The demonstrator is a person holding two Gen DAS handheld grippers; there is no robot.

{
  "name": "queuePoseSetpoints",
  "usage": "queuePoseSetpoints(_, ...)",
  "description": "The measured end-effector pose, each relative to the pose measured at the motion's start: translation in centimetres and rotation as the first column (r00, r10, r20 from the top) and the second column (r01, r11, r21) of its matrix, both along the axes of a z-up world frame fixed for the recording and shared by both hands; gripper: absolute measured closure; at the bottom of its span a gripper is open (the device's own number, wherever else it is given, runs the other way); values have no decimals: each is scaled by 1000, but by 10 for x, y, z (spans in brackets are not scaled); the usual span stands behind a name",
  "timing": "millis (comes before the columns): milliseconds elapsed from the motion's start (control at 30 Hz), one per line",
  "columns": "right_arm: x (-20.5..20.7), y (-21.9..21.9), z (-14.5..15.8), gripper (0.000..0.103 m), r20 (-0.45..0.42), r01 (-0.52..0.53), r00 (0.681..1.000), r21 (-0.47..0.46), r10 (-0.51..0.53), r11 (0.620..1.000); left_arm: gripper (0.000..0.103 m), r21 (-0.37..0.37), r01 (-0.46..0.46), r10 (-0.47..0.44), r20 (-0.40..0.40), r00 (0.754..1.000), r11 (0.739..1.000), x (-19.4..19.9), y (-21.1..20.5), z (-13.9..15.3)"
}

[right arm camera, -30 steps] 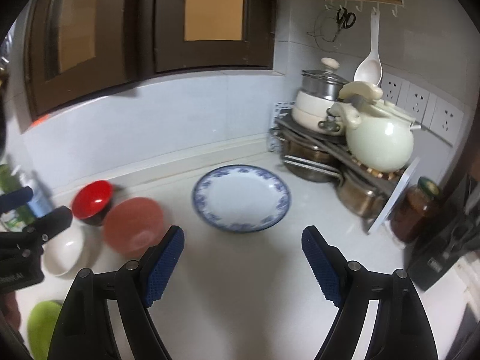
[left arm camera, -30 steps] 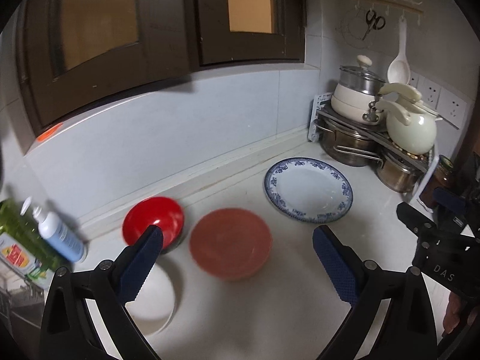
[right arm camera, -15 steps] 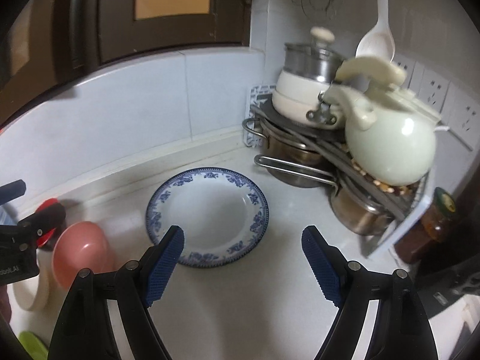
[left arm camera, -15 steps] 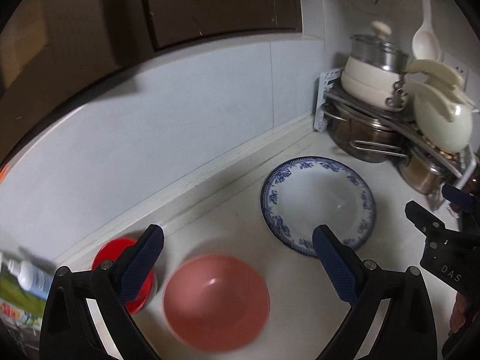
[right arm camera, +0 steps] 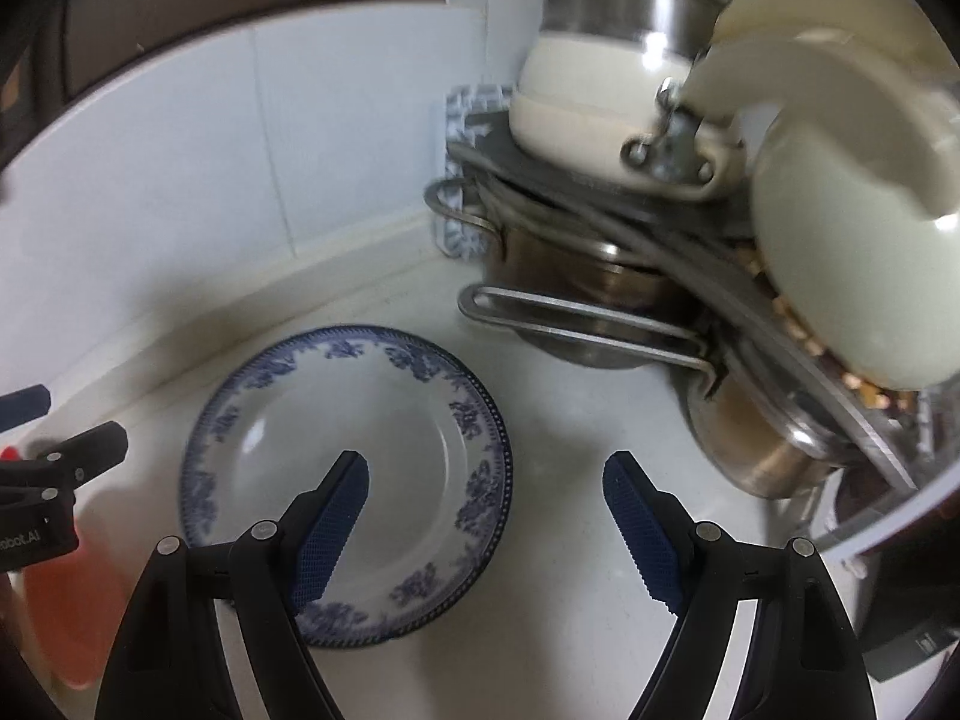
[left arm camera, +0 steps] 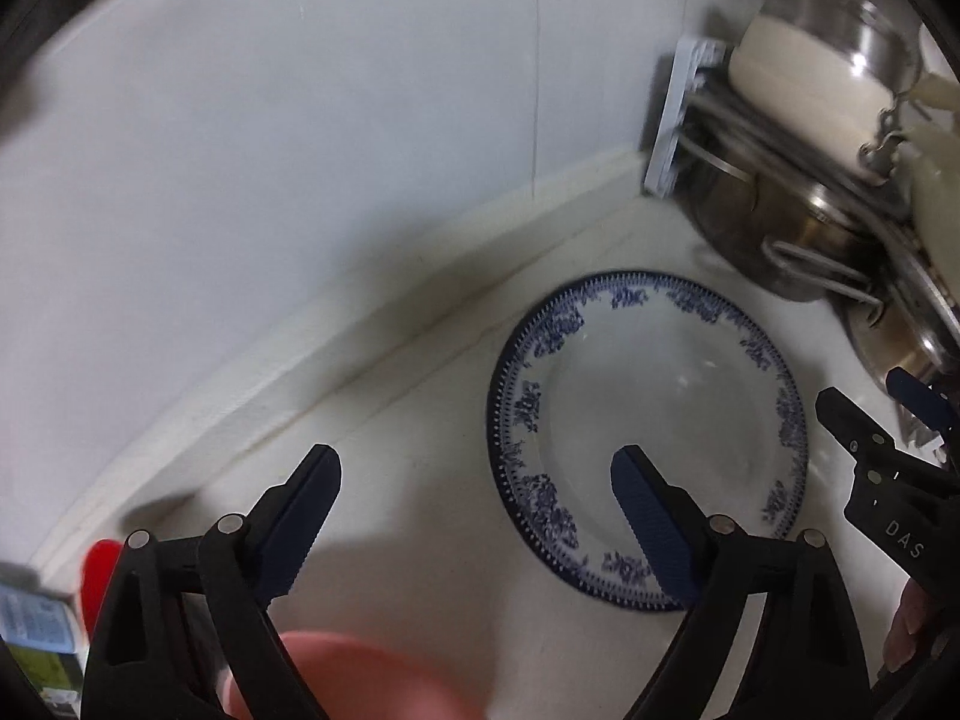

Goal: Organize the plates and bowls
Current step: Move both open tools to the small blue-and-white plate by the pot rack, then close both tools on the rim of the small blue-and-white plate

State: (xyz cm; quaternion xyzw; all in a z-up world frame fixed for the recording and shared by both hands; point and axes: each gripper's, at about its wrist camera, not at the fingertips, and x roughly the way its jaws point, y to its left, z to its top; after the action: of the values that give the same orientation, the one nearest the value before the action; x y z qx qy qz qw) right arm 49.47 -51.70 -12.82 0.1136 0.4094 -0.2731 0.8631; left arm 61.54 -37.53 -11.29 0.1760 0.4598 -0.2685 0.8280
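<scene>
Partly cut off at the frame bottom, one pink bowl (left arm camera: 360, 684) blurs beneath the left gripper (left arm camera: 474, 516), whose jaws are closing on nothing; one red bowl (left arm camera: 99, 576) barely shows. One blue-patterned plate (right arm camera: 348, 450) lies on the white counter (right arm camera: 570, 540) under the spread, empty right gripper (right arm camera: 486, 510), near stacked pots (right arm camera: 600, 276)

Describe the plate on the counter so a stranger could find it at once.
Start at the rack of steel pots in the counter's corner. Just in front of it, lying flat on the white counter, is the plate. It is the only flat dish with a blue flowered rim; the pink bowl beside it is plain.
</scene>
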Motion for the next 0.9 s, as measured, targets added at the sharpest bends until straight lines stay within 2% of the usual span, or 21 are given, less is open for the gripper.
queuePoseSetpoints(100, 7, -9, -14, 22, -24, 13, 1000, 25, -12, 1000, 15, 12, 2, -1, -59, 998, 1000, 10, -8, -18)
queuePoseSetpoints(333, 25, -24, -38, 22, -70, 20, 997, 55, -16, 998, 23, 58, 7, 1, -141, 990, 998, 32, -23, -44)
queuePoseSetpoints(467, 32, -27, -48, 23, -90, 22, 996, 92, -14, 996, 27, 37, -26, 34, -215, 976, 999, 43, -24, -53)
queuePoseSetpoints(600, 36, -30, -55, 28, -97, 33, 995, 126, -21, 991, 33, 53, -17, 28, -200, 979, 998, 44, -28, -56)
queuePoseSetpoints(700, 37, -33, -59, 34, -98, 38, 995, 147, -24, 988, 34, 49, -18, 28, -214, 976, 999, 46, -30, -59)
queuePoseSetpoints(900, 46, -38, -68, 43, -106, 19, 994, 202, 3, 979, 45, 42, -24, 33, -248, 968, 999, 53, -32, -65)
